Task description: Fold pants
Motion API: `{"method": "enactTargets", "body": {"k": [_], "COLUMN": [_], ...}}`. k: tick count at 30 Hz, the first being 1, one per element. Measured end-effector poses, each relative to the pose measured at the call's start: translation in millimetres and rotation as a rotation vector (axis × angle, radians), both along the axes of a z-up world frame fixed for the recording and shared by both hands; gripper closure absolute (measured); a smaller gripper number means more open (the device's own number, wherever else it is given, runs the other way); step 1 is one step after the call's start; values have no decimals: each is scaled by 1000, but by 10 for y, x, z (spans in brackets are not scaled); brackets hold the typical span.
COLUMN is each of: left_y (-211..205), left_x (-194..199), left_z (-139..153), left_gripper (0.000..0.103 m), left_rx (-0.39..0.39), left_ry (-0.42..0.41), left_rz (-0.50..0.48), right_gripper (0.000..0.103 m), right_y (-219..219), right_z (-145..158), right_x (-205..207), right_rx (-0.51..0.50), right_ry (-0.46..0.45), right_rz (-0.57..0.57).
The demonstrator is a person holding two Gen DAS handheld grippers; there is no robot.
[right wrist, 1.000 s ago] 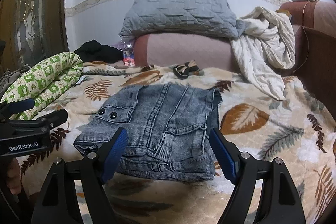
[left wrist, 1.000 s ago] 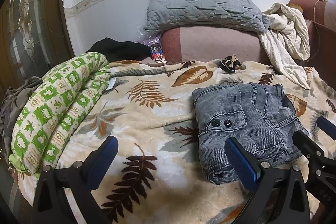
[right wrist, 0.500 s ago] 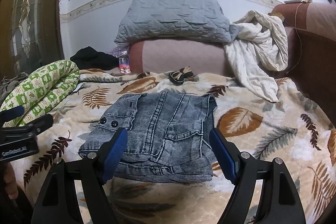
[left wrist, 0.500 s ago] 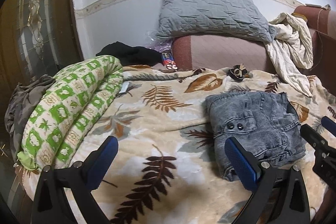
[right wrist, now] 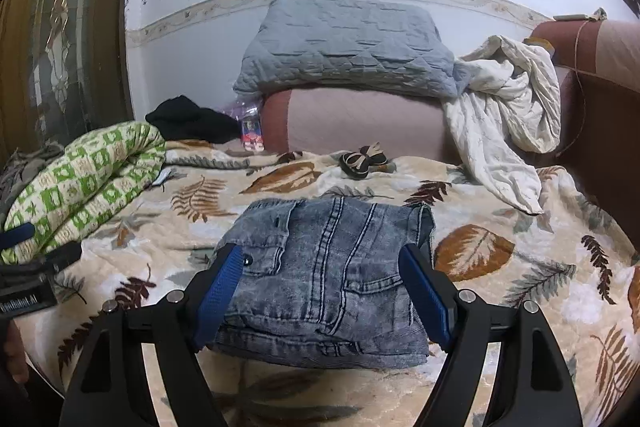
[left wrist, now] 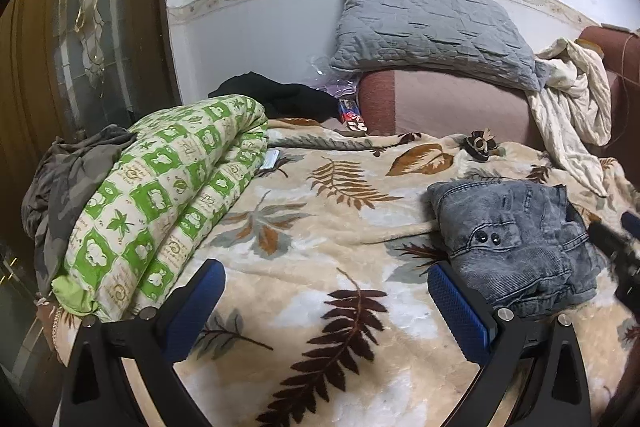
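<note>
The grey-blue denim pants lie folded into a compact rectangle on the leaf-print blanket. In the left wrist view the pants sit at the right. My right gripper is open and empty, its blue pads on either side of the pile's near part, above it. My left gripper is open and empty over bare blanket, left of the pants. The right gripper's tip shows blurred at the right edge of the left wrist view.
A rolled green-and-white quilt lies at the bed's left edge. A grey pillow rests on a pink bolster at the back. A white cloth hangs at the right. A small bow-shaped thing lies behind the pants.
Both grippers have drawn back and up from the folded pants. The left view has swung left and the pants now sit farther right. The pants have not moved.
</note>
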State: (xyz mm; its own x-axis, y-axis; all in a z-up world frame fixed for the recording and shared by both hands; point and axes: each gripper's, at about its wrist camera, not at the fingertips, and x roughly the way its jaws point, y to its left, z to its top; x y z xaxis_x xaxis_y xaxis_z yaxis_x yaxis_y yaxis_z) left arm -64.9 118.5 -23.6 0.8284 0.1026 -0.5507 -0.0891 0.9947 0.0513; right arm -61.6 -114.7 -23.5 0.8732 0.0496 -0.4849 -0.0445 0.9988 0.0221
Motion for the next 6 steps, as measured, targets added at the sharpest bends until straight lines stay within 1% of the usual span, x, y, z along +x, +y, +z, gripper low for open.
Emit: {"method": "enactTargets", "body": {"k": [3, 5, 6], "left_y": [-59, -117, -148], "left_x": [10, 28, 57], "left_z": [11, 12, 10], "left_gripper": [0, 0, 0], "left_rx": [-32, -37, -42], "left_ry": [-7, -20, -14], "left_rz": [-24, -21, -28], "right_gripper": [22, 22, 22], "right_y": [14, -6, -36], "right_z": [-48, -65, -67], "right_x": [-3, 10, 19], "right_rx": [-7, -12, -12], "right_ry": [9, 15, 16], "right_rz": [16, 20, 19]}}
